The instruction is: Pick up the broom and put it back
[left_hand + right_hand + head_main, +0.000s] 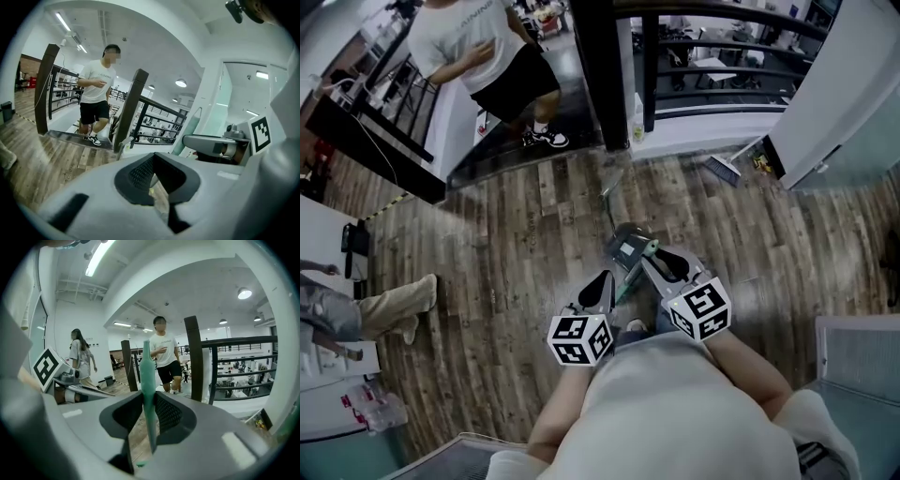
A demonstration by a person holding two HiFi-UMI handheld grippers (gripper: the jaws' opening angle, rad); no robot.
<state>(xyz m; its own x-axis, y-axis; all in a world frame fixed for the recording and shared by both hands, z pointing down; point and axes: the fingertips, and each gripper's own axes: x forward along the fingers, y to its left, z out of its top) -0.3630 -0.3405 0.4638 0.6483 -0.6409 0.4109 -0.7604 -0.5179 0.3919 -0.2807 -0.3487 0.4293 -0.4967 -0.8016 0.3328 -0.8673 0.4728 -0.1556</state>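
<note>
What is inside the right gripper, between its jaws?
The right gripper is shut on an upright green handle. The handle's lower part is mostly covered by the gripper's body, so what it belongs to cannot be seen there.

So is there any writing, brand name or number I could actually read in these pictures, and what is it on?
No text here can be read for certain.
White T-shirt of the person walking by the railing: one line of pale print across the chest, too blurred to read.
Left marker cube and right marker cube: only black-and-white square patterns, with no letters or numbers.
</note>
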